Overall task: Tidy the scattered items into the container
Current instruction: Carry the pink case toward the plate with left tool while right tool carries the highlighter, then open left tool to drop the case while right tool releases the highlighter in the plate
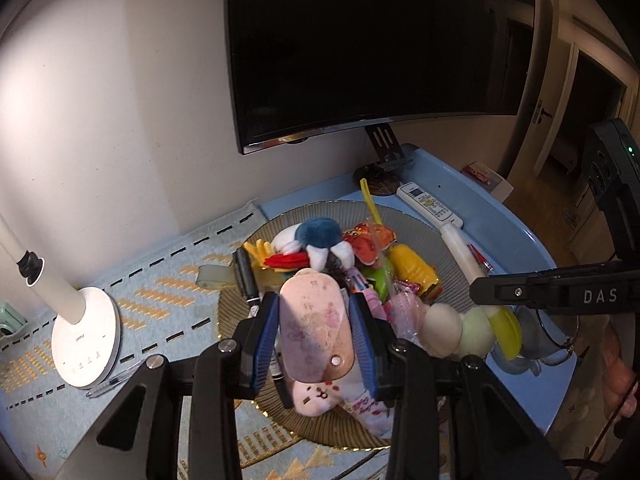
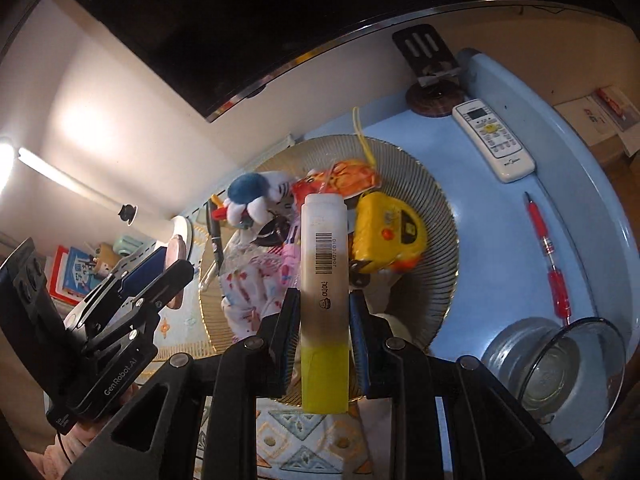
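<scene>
we hold both loads over the heaped plate (image 2: 436,200): left gripper (image 1: 316,320) clamps pink case (image 1: 316,320), right gripper (image 2: 324,316) clamps marker (image 2: 324,264); dropped there, either may roll onto the bench (image 2: 500,240).

left gripper (image 1: 316,320) out front, angled down, blue pads (image 1: 266,332) pinched tight against both sides of a pink oval object (image 1: 314,320). right gripper (image 2: 325,320) level with it, jaws clamped on a white and yellow tube (image 2: 324,272) that sticks straight forward. the two grippers sit side by side, close but apart. a bit of hand (image 1: 618,364) shows behind the right gripper.
</scene>
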